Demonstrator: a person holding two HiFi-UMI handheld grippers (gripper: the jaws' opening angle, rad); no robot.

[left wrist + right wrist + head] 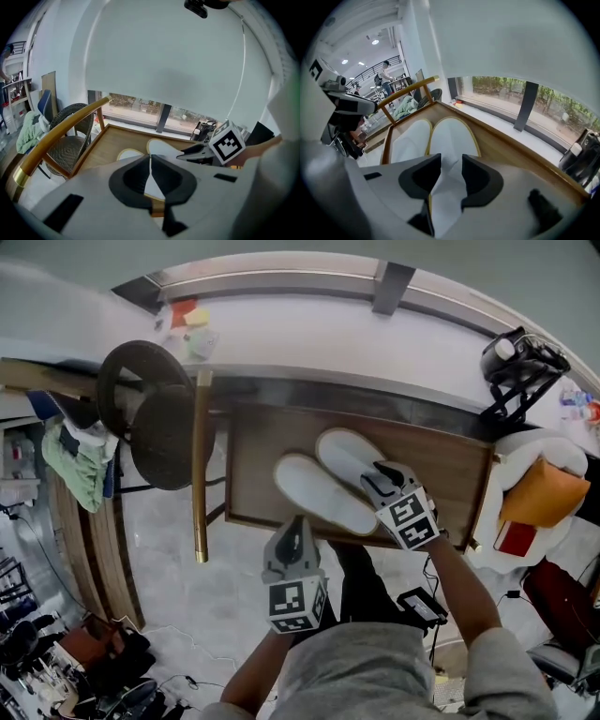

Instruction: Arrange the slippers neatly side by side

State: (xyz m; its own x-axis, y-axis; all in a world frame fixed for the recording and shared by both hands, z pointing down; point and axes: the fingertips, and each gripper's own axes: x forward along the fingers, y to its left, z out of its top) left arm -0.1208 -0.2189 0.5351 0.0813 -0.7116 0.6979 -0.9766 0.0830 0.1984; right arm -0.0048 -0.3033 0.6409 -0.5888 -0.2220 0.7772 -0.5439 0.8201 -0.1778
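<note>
Your left gripper (295, 524) hovered at the table's (450, 465) near edge, jaws pressed together, empty. The two white slippers (319, 489) lay touching side by side on the table. Your right gripper's (377, 476) jaws stood spread over the right slipper (345, 454).

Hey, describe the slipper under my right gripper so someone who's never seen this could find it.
Find the wooden table below the long window ledge; two white slippers lie on it side by side. It is the slipper nearer the ledge, beneath the open right gripper; the other slipper lies nearer you.
</note>
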